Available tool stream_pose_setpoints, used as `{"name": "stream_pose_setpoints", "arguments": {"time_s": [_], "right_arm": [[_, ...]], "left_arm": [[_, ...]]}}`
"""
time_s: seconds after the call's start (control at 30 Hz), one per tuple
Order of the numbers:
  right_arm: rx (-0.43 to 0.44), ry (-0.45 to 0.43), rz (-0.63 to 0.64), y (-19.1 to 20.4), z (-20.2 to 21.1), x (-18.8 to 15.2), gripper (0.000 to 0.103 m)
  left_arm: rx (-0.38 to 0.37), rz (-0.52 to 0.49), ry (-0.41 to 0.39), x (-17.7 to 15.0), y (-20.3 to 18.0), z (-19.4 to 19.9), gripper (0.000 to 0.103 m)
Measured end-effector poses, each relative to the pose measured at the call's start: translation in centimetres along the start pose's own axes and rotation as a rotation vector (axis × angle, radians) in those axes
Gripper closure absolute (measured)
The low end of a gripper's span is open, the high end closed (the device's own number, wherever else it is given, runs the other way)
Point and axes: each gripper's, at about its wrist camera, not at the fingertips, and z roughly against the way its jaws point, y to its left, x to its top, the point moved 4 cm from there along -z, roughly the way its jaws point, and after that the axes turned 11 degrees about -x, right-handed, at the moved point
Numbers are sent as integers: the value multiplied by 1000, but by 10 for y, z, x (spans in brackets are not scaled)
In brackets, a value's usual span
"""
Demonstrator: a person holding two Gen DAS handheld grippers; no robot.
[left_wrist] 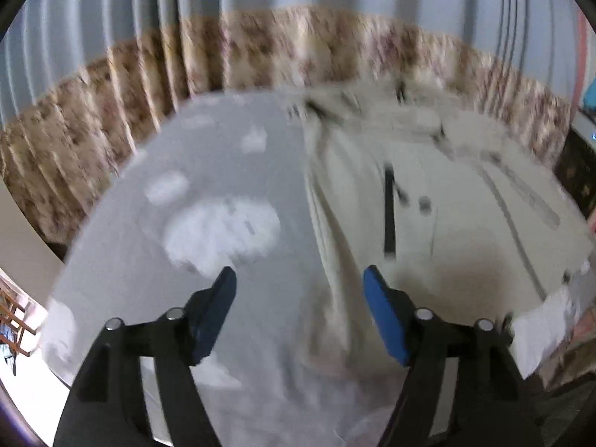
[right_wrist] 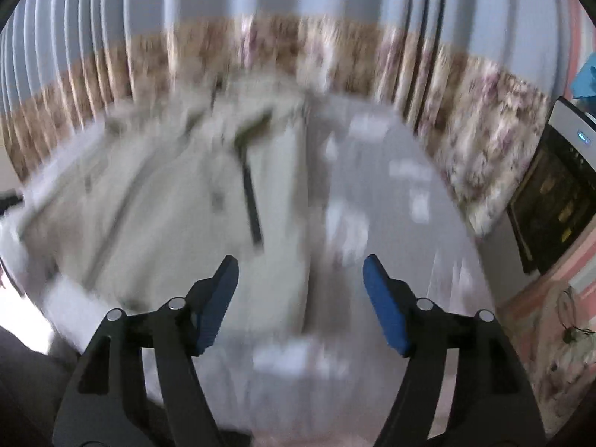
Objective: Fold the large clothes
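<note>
A large cream garment point(left_wrist: 428, 201) with a dark strap lies spread on the grey table point(left_wrist: 231, 149), filling the right half of the left wrist view. My left gripper point(left_wrist: 300, 275) hovers open above the garment's left edge, nothing between its blue pads. In the right wrist view the same cream garment point(right_wrist: 167, 205) covers the left half of the grey table point(right_wrist: 402, 223). My right gripper point(right_wrist: 301, 264) is open above the garment's right edge, holding nothing. Both views are motion-blurred.
White patches point(left_wrist: 223, 234) mark the grey tabletop. A curtain point(left_wrist: 260, 48), grey above and floral beige below, hangs behind the table. A dark cabinet point(right_wrist: 551, 193) stands to the right. The table's near edge curves below both grippers.
</note>
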Motion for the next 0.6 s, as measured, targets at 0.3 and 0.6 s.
{"name": "stream_pose_setpoints", "arguments": {"time_s": [0.3, 0.6], "right_arm": [[125, 86, -47, 90, -164, 99, 31], [61, 175, 36, 128, -234, 110, 91]], "left_arm": [[-39, -61, -127, 98, -15, -58, 21], [-65, -48, -55, 149, -30, -158, 18]]}}
